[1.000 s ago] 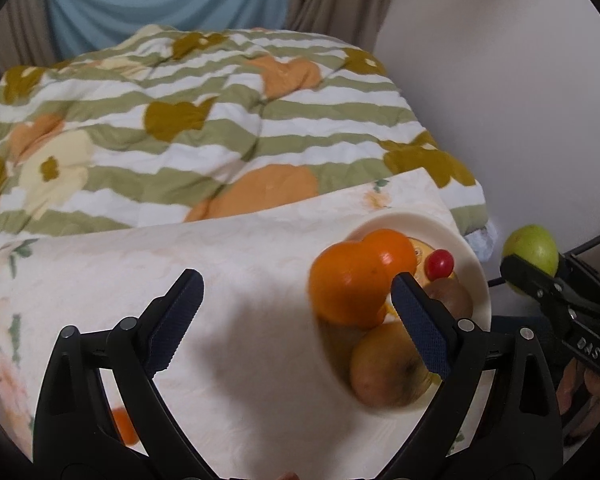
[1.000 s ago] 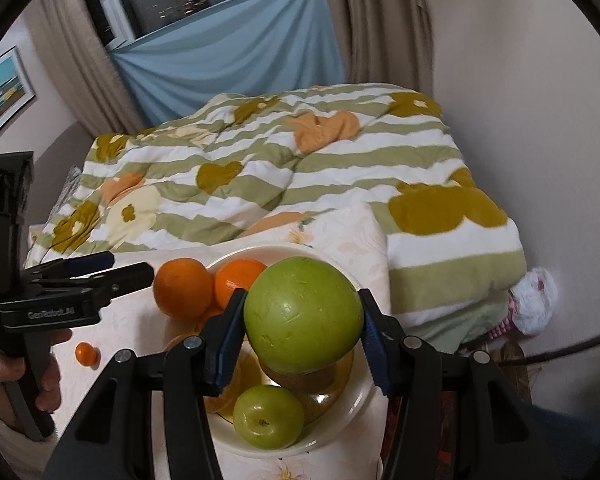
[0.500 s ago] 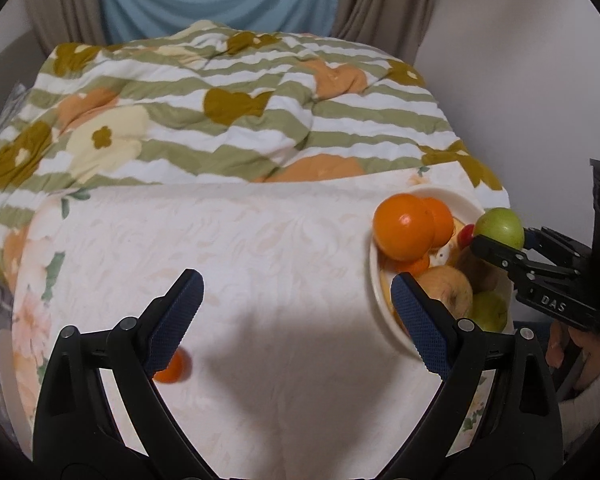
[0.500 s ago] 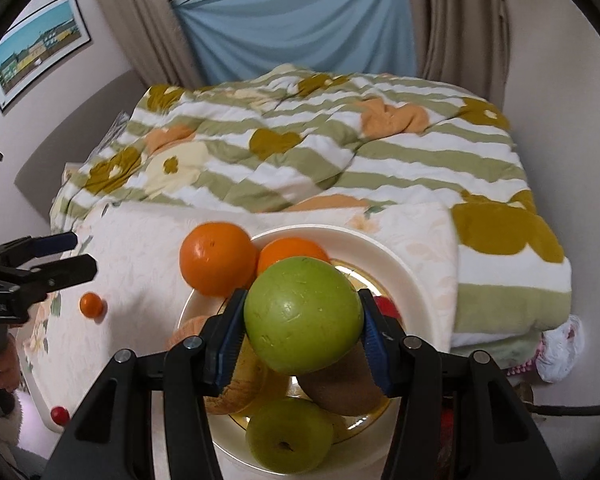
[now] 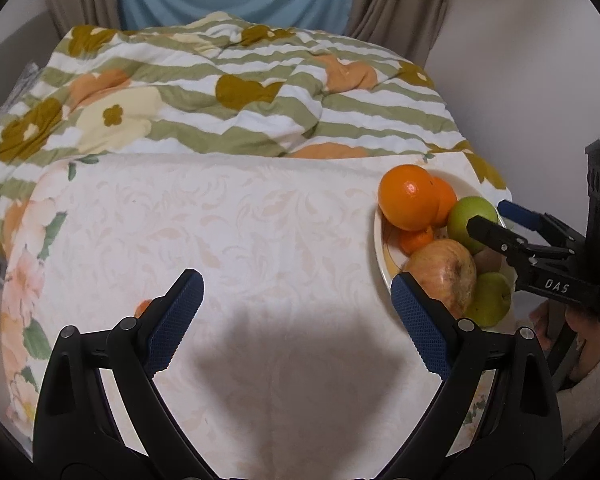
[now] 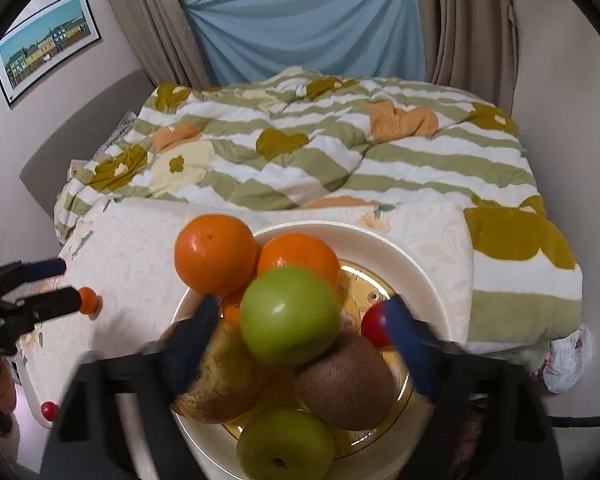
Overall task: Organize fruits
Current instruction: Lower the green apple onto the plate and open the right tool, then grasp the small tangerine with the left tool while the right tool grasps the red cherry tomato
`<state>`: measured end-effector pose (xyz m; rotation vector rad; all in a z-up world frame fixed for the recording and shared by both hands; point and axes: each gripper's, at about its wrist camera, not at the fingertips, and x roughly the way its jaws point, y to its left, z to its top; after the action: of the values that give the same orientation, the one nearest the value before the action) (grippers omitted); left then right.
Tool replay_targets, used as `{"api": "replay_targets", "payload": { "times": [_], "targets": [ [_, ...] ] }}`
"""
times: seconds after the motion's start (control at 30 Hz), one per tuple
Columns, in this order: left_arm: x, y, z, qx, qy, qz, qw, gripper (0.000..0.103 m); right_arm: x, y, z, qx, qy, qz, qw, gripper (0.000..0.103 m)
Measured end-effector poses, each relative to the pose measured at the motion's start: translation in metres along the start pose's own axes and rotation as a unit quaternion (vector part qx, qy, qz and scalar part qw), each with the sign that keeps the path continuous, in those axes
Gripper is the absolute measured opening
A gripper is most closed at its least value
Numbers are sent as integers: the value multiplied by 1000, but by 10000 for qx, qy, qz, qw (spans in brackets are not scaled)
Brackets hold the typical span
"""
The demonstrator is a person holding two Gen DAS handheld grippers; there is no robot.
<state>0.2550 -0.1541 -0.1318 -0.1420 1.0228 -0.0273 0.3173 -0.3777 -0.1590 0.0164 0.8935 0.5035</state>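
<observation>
A white bowl (image 6: 416, 256) at the table's right end holds oranges (image 6: 215, 254), a kiwi (image 6: 346, 382), a brownish pear (image 6: 220, 376), a small green apple (image 6: 286, 444) and a red cherry tomato (image 6: 371, 325). A large green apple (image 6: 290, 316) rests on the pile between my right gripper's (image 6: 300, 332) spread, blurred fingers, no longer clamped. In the left wrist view the bowl (image 5: 382, 240) and that apple (image 5: 470, 218) sit at right. My left gripper (image 5: 296, 312) is open and empty over the tablecloth, beside a small orange fruit (image 5: 142, 307).
The small orange fruit (image 6: 87, 300) and a red tomato (image 6: 49, 411) lie on the floral tablecloth (image 5: 240, 220) at left. A striped quilt (image 6: 320, 152) covers the bed behind. A wall is close on the right.
My right gripper lowered the large green apple onto the bowl's pile and its fingers have spread off it. My left gripper swung left and back toward the small orange fruit.
</observation>
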Motion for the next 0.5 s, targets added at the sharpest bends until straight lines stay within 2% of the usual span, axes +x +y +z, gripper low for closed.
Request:
{"api": "replay_targets", "payload": {
  "times": [0.07, 0.1, 0.13, 0.2, 0.5],
  "targets": [
    [-3, -2, -4, 16, -24, 24, 10000, 102, -2, 0, 0, -11, -44, -40, 10000, 94],
    [-5, -3, -5, 19, -38, 28, 10000, 102, -4, 0, -1, -9, -89, -77, 9999, 101],
    [-8, -4, -6, 24, -59, 33, 10000, 102, -6, 0, -2, 5, -120, -91, 9999, 103],
    [-14, -4, -9, 32, -91, 41, 9999, 102, -11, 0, -4, 30, -125, -54, 9999, 103],
    [-50, 2, -20, -6, -327, 13, 9995, 102, -51, 17, -5, -172, -164, -366, 9990, 103]
  ]
}}
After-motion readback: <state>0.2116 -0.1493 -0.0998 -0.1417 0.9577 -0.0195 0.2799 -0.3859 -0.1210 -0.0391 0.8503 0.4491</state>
